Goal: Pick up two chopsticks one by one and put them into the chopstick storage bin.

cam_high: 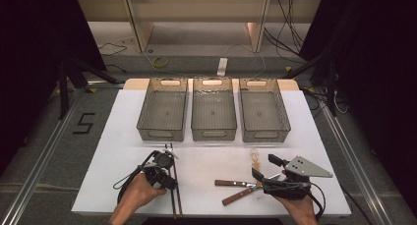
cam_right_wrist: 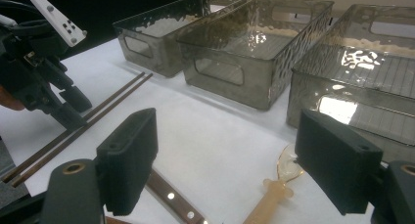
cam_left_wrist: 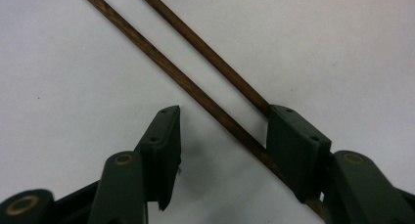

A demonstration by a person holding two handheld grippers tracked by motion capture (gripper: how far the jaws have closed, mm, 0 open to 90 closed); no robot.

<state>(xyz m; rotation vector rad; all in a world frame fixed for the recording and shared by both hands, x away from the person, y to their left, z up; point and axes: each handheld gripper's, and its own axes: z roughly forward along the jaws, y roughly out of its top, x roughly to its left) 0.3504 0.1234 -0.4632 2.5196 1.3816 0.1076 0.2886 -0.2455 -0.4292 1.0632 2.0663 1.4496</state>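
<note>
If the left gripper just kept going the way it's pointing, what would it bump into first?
Probably the chopsticks: the left gripper points down at the white table, fingers open, one stick between them and the other at a finger's tip.

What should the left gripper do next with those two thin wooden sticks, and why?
Probably shift slightly sideways and lower, then close. The left gripper is open just over the chopsticks, but only one stick lies between its fingers; the other runs under the far finger. Centring both in the gap first would likely let it pinch the pair off the white table.
</note>
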